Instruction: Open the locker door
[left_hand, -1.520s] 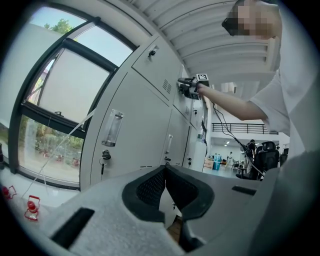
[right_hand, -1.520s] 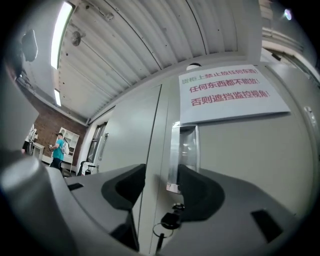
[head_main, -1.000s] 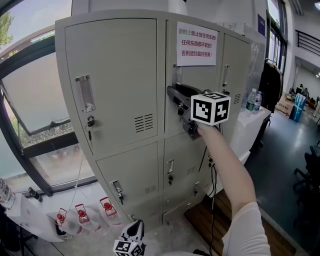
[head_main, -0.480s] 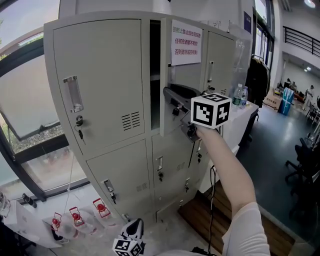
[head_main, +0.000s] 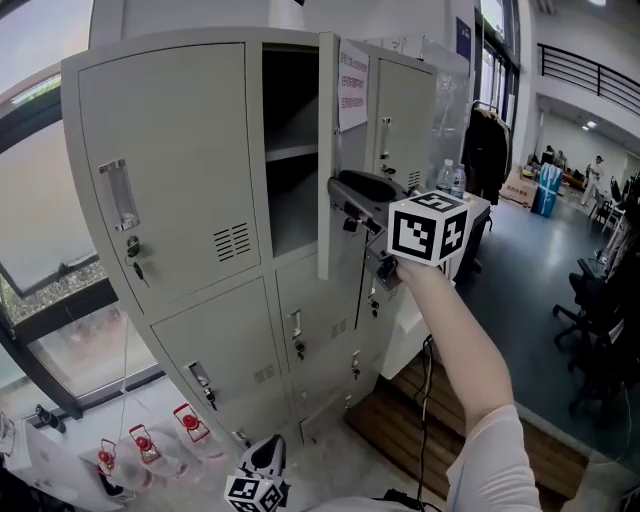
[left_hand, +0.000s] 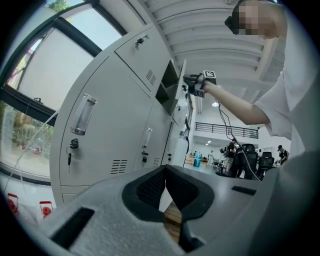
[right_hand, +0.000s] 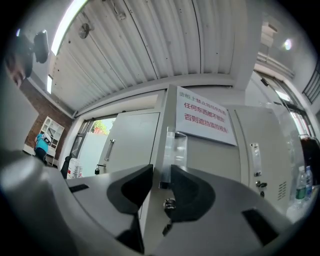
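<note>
The grey locker bank (head_main: 170, 170) fills the head view. Its upper middle locker door (head_main: 328, 150) stands swung out, seen almost edge-on, with a white notice (head_main: 352, 85) on its face. Behind it the compartment (head_main: 290, 210) is dark, with one shelf across it. My right gripper (head_main: 340, 197) is shut on the door's free edge by the handle recess (right_hand: 175, 145); the edge runs between its pads (right_hand: 161, 187), just above the lock (right_hand: 170, 202). My left gripper (head_main: 268, 458) hangs low at the bottom edge, shut and empty (left_hand: 165, 172), away from the lockers.
The left-hand locker has a handle (head_main: 115, 195) and a key in its lock (head_main: 135, 268). Smaller doors sit below. A white table with water bottles (head_main: 450, 178) stands right of the lockers. Red objects (head_main: 140, 440) lie on the floor by the window. Office chairs (head_main: 600, 300) stand far right.
The middle door has swung from nearly flush with the lockers to wide open, with my right gripper holding its edge and moving right. The view has turned, sliding the lockers leftward.
</note>
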